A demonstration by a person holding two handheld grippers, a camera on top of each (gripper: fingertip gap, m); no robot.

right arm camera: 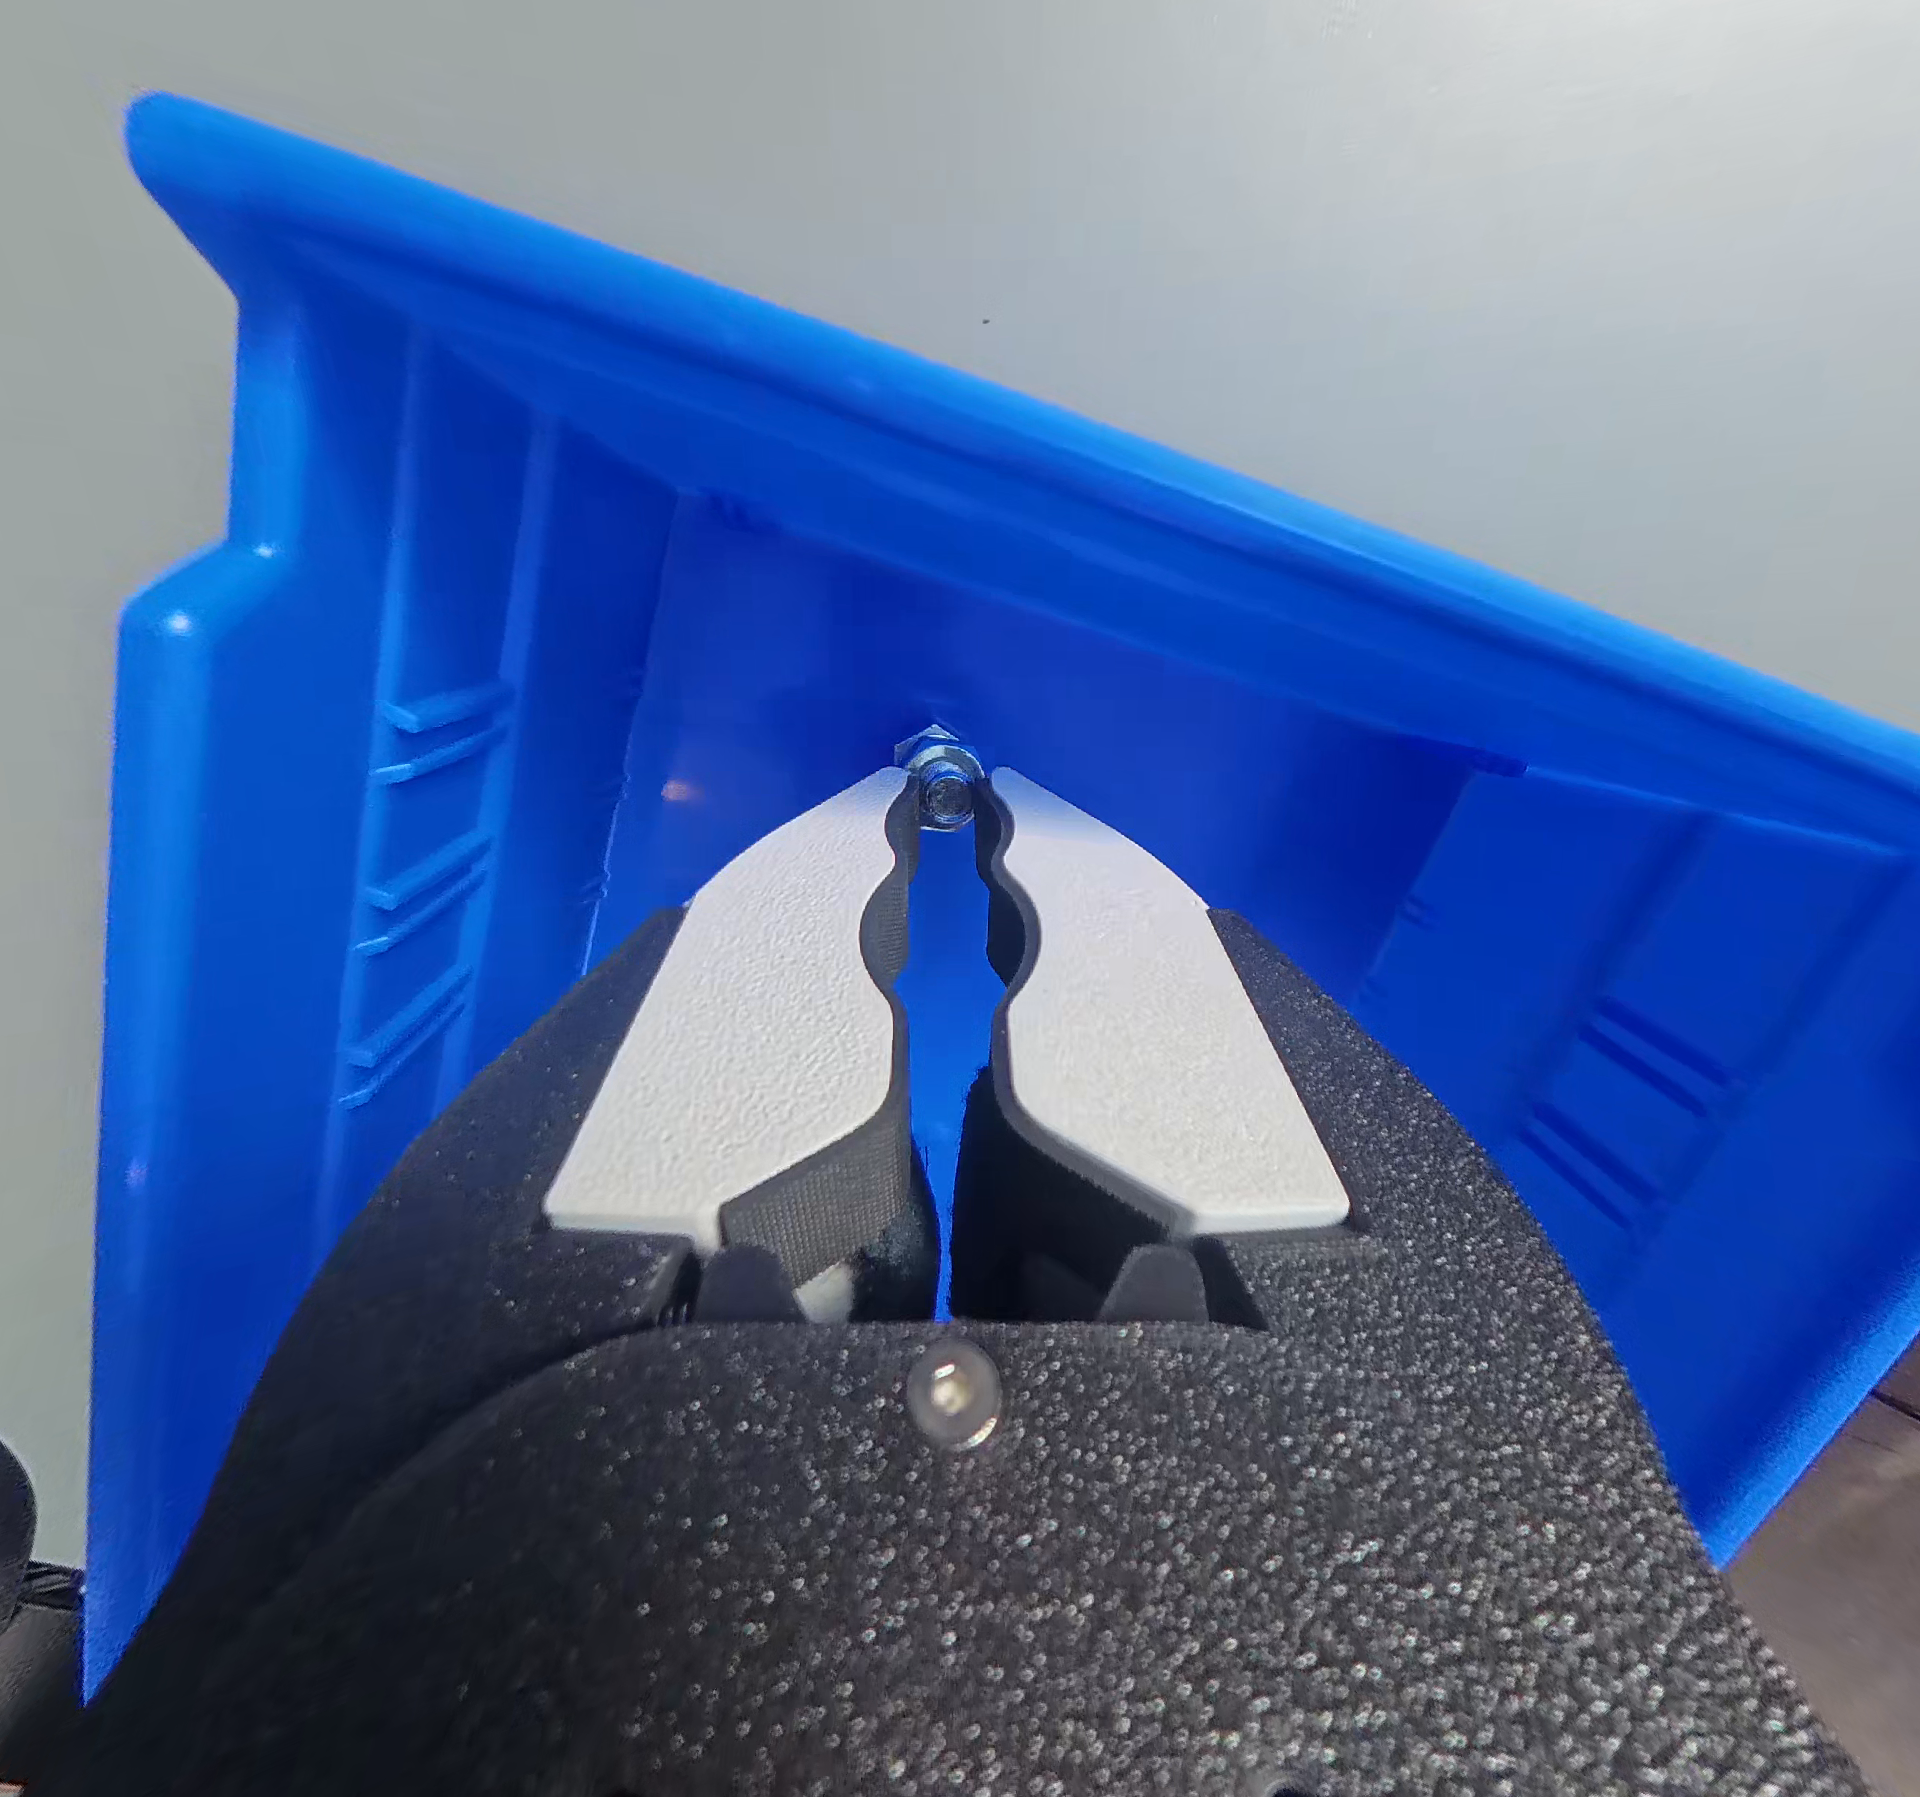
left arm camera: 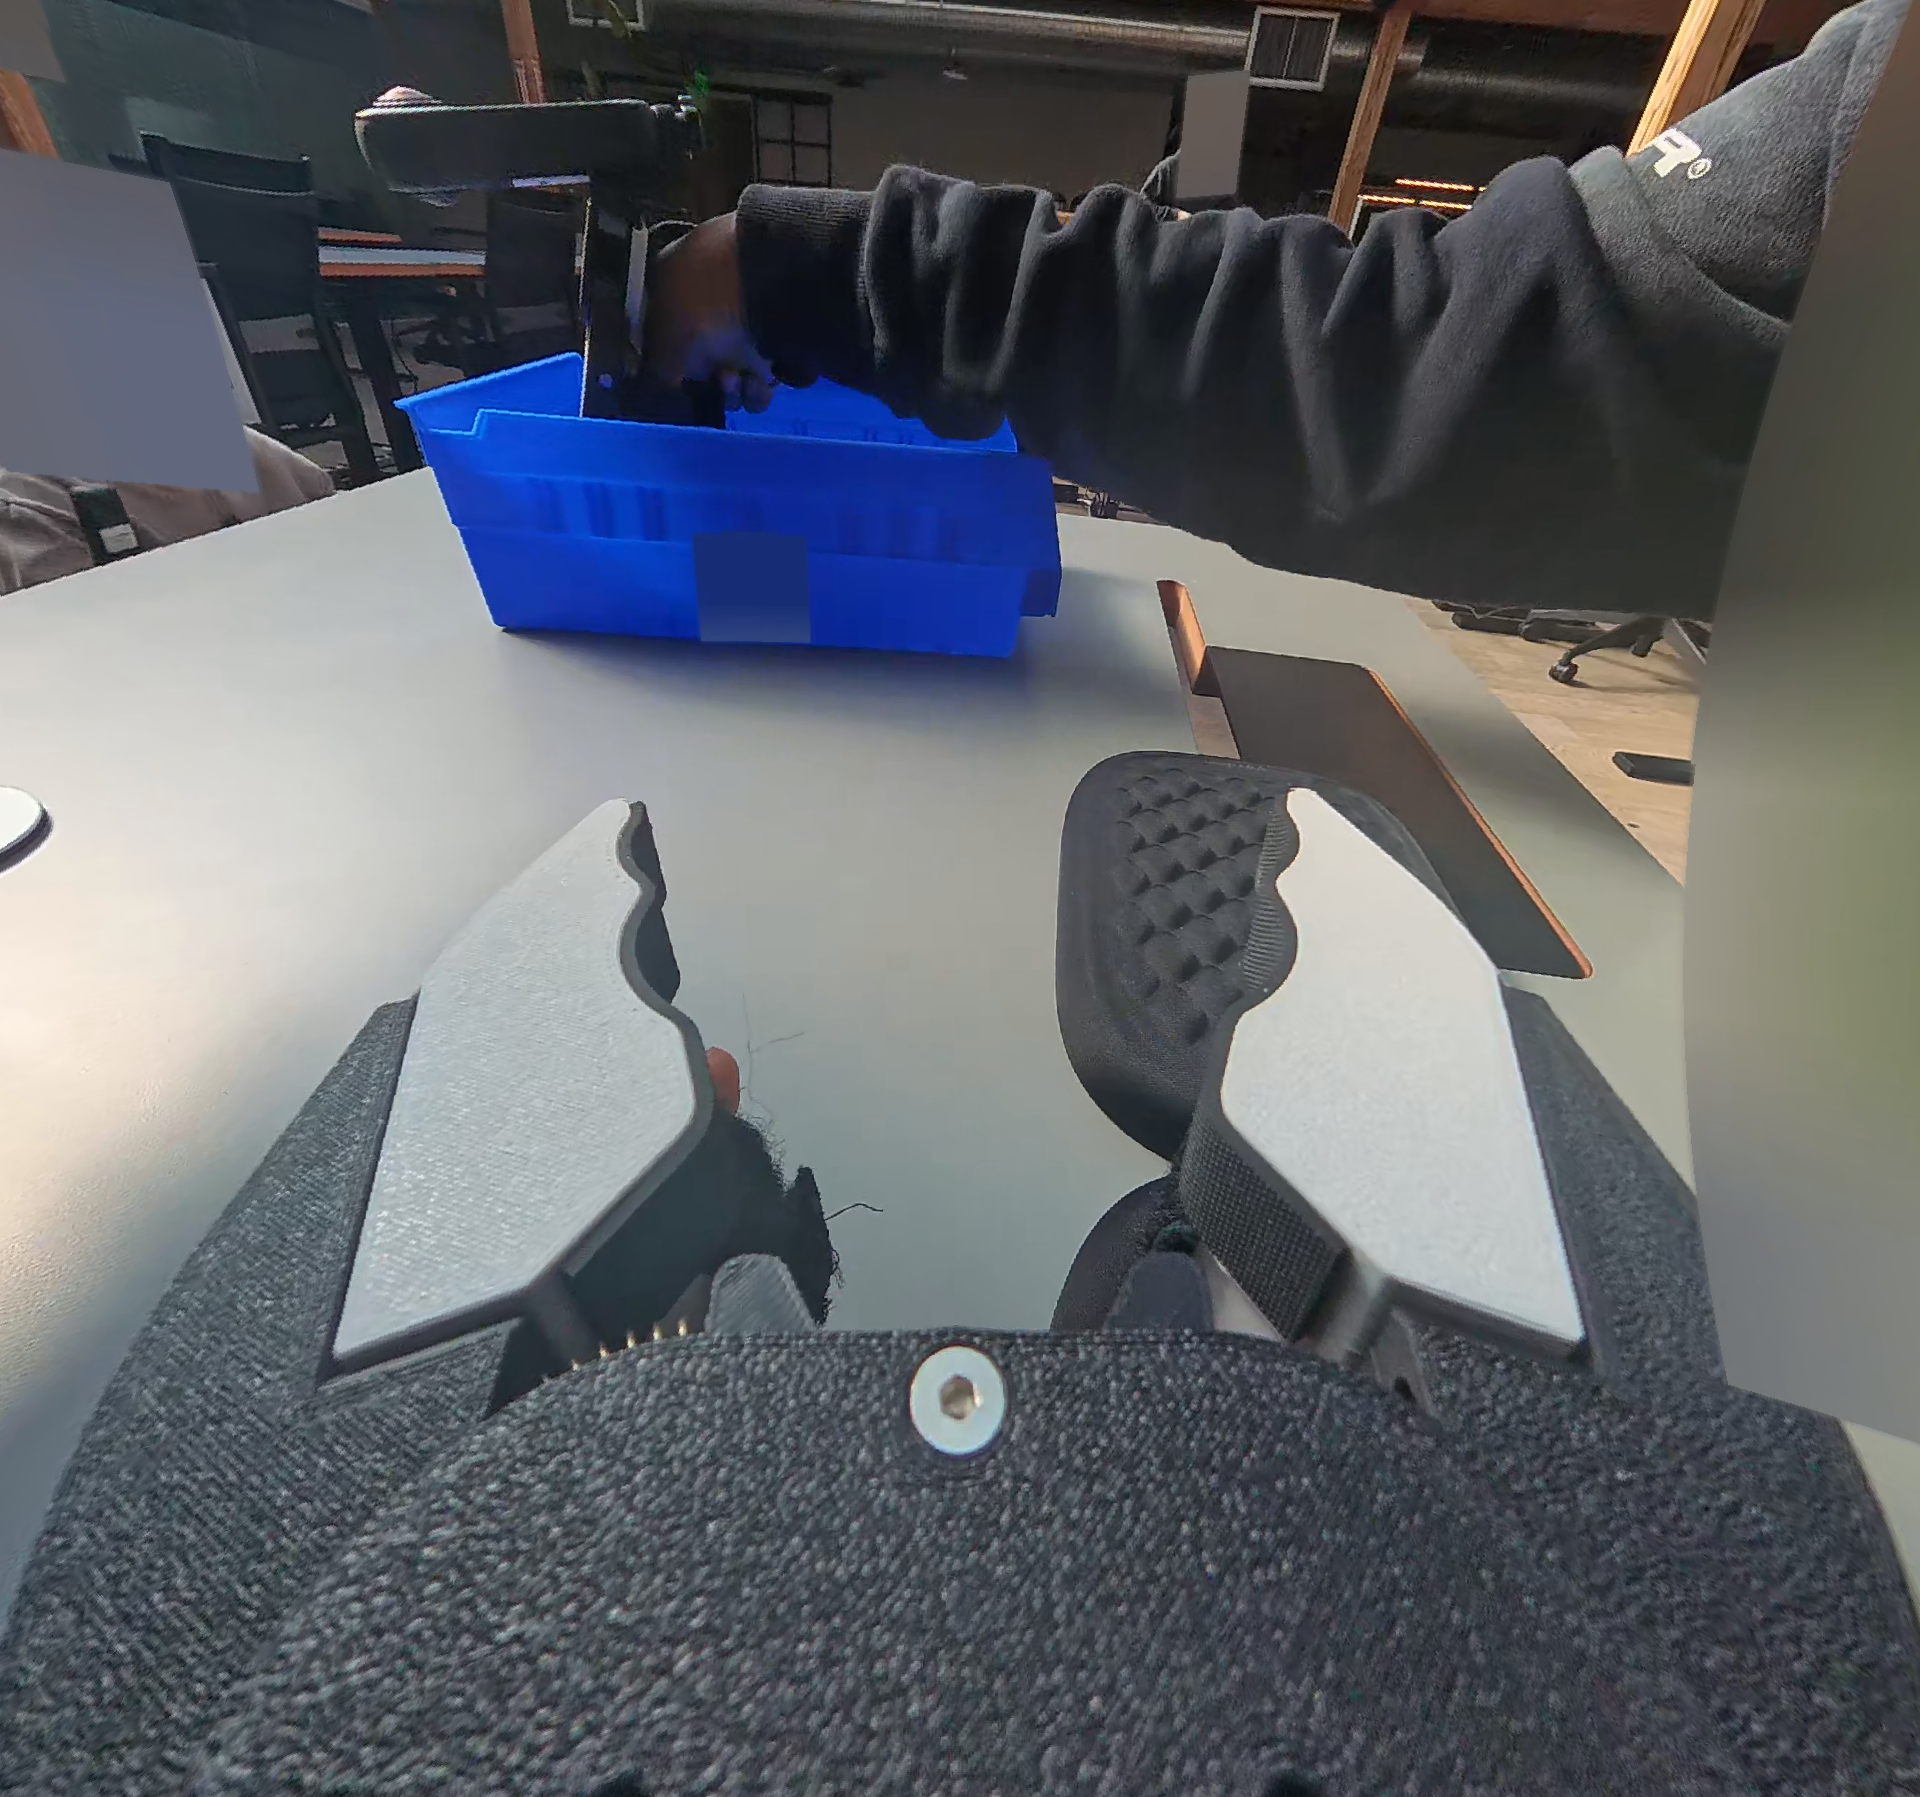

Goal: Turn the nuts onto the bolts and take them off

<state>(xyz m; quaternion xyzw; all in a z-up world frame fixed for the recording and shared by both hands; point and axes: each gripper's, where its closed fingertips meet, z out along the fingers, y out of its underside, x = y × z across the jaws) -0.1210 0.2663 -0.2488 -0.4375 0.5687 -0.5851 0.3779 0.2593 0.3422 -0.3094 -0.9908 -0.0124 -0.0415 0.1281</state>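
The right hand-held gripper [right arm camera: 943, 791] was down inside the blue bin [right arm camera: 1143, 521], its two fingers drawn nearly together and pinching a small bolt with a nut on it [right arm camera: 943, 786] right at the tips. The bolt sat close to the bin's far wall, near the floor of the bin, and pointed almost straight back along the fingers, so that only its round end and the nut's flats showed. Its long axis thus ran roughly in line with the gripper rather than across it, though the exact tilt was hard to judge from so small a view.

The left hand-held gripper [left arm camera: 862, 916] hovered over the bare grey surface [left arm camera: 312, 760] on the near side of the bin [left arm camera: 727, 521], its fingers spread wide and holding nothing. The bin lay ahead of it and slightly to its left, well apart; the right arm's dark sleeve [left arm camera: 1195, 345] reached across into the bin from the right.

Judging from this, the right gripper was by far the nearer, already on the bolt. Next it would probably lift it clear of the bin toward the left gripper, which could then grip the nut.
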